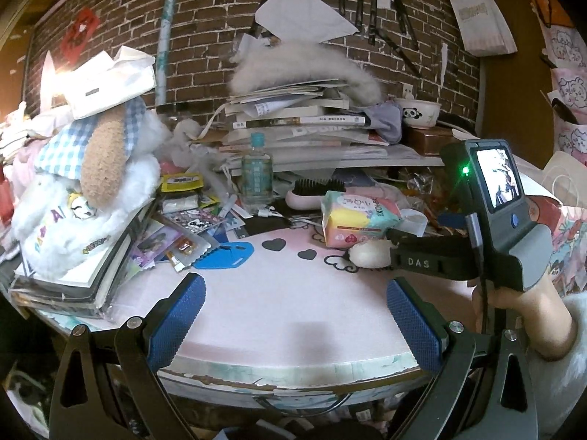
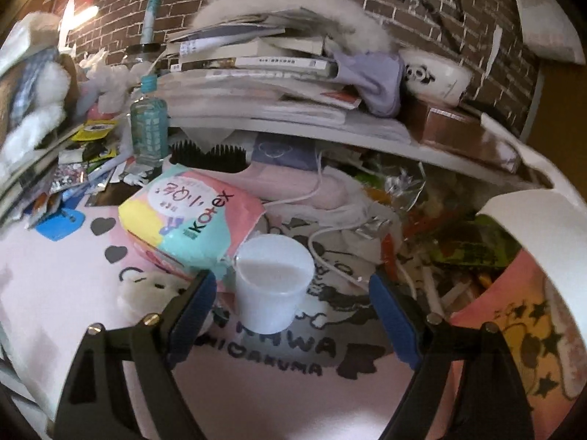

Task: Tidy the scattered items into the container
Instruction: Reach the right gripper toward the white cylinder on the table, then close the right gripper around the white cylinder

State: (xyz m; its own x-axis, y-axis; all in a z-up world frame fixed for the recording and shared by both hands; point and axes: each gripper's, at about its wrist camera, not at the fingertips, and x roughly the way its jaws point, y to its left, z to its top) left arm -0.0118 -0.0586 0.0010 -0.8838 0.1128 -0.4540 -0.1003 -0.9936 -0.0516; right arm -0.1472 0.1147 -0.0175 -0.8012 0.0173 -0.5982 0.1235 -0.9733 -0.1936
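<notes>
- Pink desk mat (image 2: 55, 293) printed with grey hearts and cartoon lettering spreads across a cluttered table, its bare middle ringed by loose items; no container for the tidy-up can be picked out with certainty, though a pink paper bag with black stars (image 2: 513, 330) stands open at the right edge of the right wrist view
- Pastel plastic pack of pads (image 2: 190, 220), pink, yellow and teal, lies on the mat just behind the cup; "Kotex" reads plainly across it, other print too small to make out
- Translucent white plastic cup (image 2: 273, 286), upright on the mat, stands between the blue-padded fingers of the right gripper (image 2: 293, 304), closer to its left finger; the jaws stand wide and no pad presses on it
- Judged by its thin wall, the cup should be very light, slightly slippery and easy to crush or tip; a gentle squeeze across the middle of the wall, below the rim, looks safest
- Left gripper (image 1: 297, 315) hovers over bare mat near the table's front edge, jaws wide apart, nothing between them
- Small white plush toy (image 2: 146, 289) lies against the pack's near corner, beside the right gripper's left finger
- Lettering on the mat reads partly "…HAWA" and "…IGAKUMA"; the right gripper's body, seen from the left wrist, carries "DAS"
</notes>
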